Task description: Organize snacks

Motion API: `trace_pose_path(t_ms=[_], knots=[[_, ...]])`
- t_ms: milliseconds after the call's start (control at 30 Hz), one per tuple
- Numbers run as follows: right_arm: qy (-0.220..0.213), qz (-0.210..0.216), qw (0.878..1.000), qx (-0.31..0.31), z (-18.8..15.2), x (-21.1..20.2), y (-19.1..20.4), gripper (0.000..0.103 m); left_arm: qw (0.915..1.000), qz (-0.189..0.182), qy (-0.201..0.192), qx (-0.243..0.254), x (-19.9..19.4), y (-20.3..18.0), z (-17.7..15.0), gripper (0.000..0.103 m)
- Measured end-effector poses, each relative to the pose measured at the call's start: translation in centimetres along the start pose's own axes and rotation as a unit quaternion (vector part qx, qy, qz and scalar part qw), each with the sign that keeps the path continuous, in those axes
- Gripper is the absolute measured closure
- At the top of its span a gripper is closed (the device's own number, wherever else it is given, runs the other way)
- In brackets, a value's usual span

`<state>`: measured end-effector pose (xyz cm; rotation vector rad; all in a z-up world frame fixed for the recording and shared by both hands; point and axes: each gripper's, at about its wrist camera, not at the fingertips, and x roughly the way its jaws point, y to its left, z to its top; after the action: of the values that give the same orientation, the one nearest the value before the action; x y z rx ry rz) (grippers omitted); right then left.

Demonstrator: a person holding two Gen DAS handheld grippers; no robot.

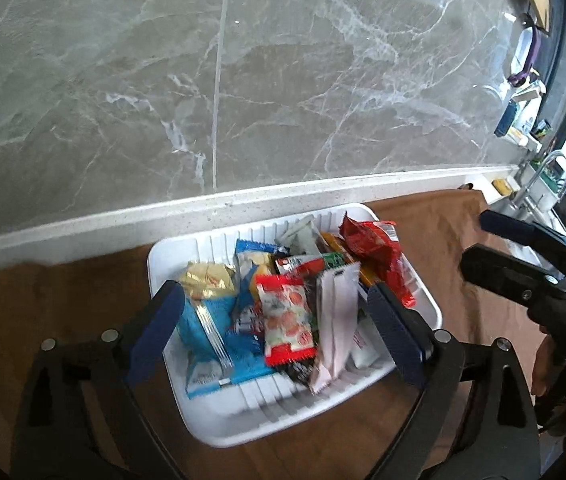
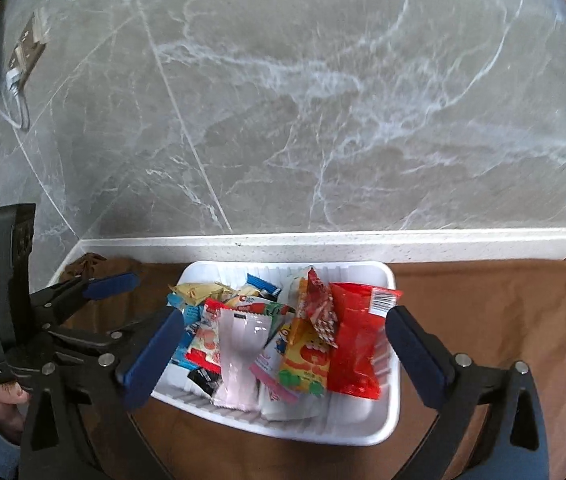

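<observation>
A white ribbed basket [image 1: 219, 420] [image 2: 387, 416] stands on a brown cloth and holds several snack packets: a large red bag [image 1: 379, 256] [image 2: 357, 344], a pale pink pouch [image 1: 337, 320] [image 2: 243, 356], a blue packet [image 1: 211, 332], a gold packet [image 1: 207, 278] [image 2: 195, 292] and an orange packet [image 2: 305, 360]. My left gripper [image 1: 275, 336] is open and empty above the basket's near side; it also shows in the right wrist view [image 2: 95, 300]. My right gripper [image 2: 287, 352] is open and empty over the basket; it also shows in the left wrist view [image 1: 479, 240].
The brown cloth [image 1: 435, 232] [image 2: 503, 312] covers the counter up to a white speckled ledge [image 1: 243, 200] [image 2: 323, 244] below a grey marble wall. A tap and sink [image 1: 539, 184] with bottles lie far right. A wall socket with a plug [image 2: 23, 56] is at upper left.
</observation>
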<state>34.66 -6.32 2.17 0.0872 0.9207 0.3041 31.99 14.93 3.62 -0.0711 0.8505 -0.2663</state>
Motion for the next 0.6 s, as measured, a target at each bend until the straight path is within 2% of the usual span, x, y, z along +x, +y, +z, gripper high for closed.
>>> trace_pose_path(t_ms=[133, 400, 600], knots=[[-0.012, -0.039, 0.999, -0.023, -0.5, -2.4, 0.5, 0.000, 0.9999, 0.014, -0.006, -0.003, -1.9, -0.7, -1.0, 0.010], [-0.026, -0.113, 0.993, -0.031, -2.2, -7.9, 0.5, 0.000, 0.9991, 0.026, -0.022, 0.025, -6.2, -4.5, -2.5, 0.009], [-0.039, -0.136, 0.990, -0.029, -4.1, -11.8, 0.8, 0.000, 0.9987, 0.017, -0.022, 0.044, -8.7, -7.5, -3.7, 0.009]])
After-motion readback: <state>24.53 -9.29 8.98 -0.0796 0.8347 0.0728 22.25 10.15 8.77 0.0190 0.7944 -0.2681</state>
